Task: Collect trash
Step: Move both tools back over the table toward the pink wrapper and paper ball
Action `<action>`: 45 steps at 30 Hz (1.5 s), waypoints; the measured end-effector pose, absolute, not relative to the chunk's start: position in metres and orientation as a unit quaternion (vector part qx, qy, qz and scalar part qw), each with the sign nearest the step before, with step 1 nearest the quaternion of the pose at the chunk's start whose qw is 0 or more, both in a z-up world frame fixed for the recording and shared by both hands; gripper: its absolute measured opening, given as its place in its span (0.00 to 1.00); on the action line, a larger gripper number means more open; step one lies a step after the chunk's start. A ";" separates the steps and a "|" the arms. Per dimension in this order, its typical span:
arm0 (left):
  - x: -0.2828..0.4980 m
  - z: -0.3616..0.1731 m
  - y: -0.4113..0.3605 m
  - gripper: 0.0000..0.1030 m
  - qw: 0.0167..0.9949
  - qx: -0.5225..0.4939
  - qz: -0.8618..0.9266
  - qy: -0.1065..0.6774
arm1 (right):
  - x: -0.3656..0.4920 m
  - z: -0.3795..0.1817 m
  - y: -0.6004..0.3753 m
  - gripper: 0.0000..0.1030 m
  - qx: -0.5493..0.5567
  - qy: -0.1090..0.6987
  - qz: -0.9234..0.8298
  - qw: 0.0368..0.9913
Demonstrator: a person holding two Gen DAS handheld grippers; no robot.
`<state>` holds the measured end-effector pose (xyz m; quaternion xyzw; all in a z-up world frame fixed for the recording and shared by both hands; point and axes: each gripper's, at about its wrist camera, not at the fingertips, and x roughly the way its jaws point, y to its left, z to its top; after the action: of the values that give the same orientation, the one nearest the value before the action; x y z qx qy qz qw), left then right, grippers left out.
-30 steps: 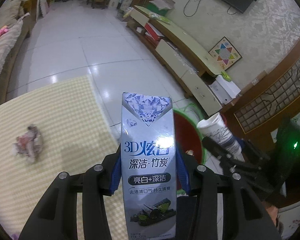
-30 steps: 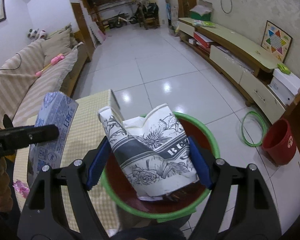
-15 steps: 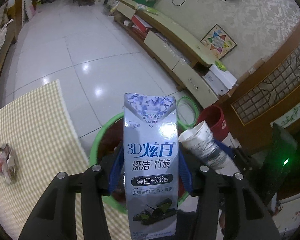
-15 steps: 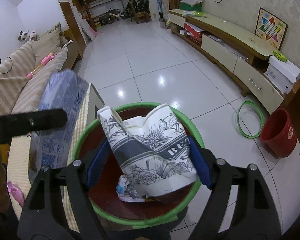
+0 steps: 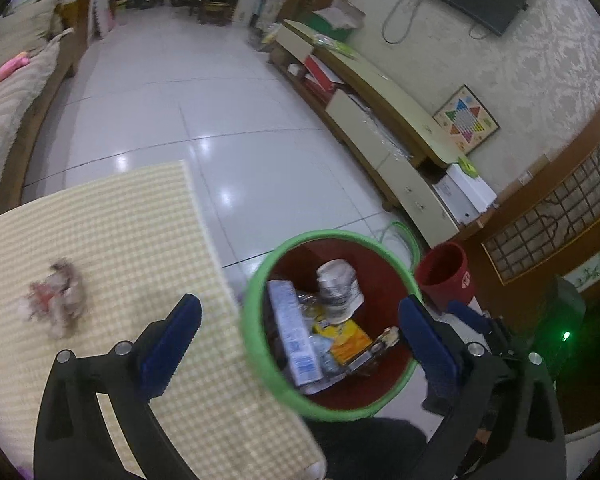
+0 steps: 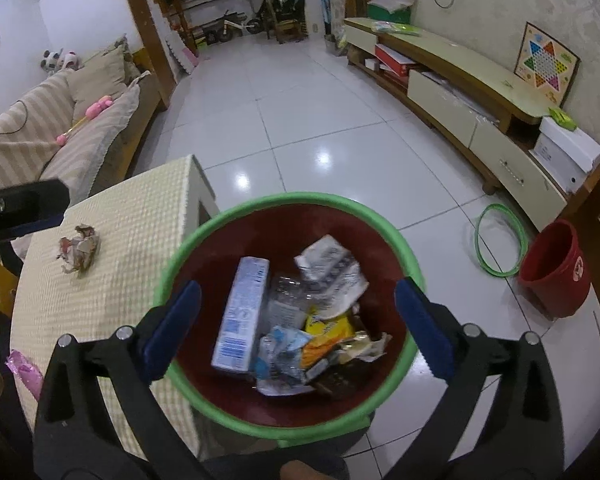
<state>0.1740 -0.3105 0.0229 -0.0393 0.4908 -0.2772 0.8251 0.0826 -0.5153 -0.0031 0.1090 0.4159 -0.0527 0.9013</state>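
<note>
The black left gripper with blue pads (image 5: 298, 334) and matching right gripper (image 6: 298, 330) both gape wide, empty.

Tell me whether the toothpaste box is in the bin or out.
In. The toothpaste box lies inside the green-rimmed bin among other trash, beside the crushed paper cup. Both grippers are open and empty.

Glossy white floor tiles (image 6: 300, 128), a woven checked tablecloth (image 5: 120, 240), crumpled paper cup (image 6: 332, 272), plastic bin (image 6: 284, 208).
</note>
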 end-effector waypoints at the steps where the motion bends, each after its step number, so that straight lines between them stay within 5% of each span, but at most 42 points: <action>1: 0.172 0.024 -0.301 0.92 0.827 -0.041 -0.274 0.490 | 0.083 0.000 -0.510 0.94 0.107 0.414 -0.049 0.902; 13: 0.128 0.046 -0.159 0.92 0.857 -0.060 -0.203 0.470 | 0.094 0.026 -0.409 0.95 0.070 0.400 0.016 0.914; 24: 0.067 -0.004 -0.021 0.92 0.843 -0.116 -0.093 0.518 | 0.105 0.025 -0.313 0.95 0.032 0.409 0.075 0.909; 45: 0.044 -0.119 -0.014 0.92 0.777 -0.209 -0.051 0.592 | 0.124 0.002 -0.246 0.95 -0.022 0.438 0.114 0.891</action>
<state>0.0444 -0.0139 -0.1188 -0.2086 0.5923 -0.0508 0.7766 0.1244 -0.2463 0.0018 -0.0218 0.4383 0.1140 0.8913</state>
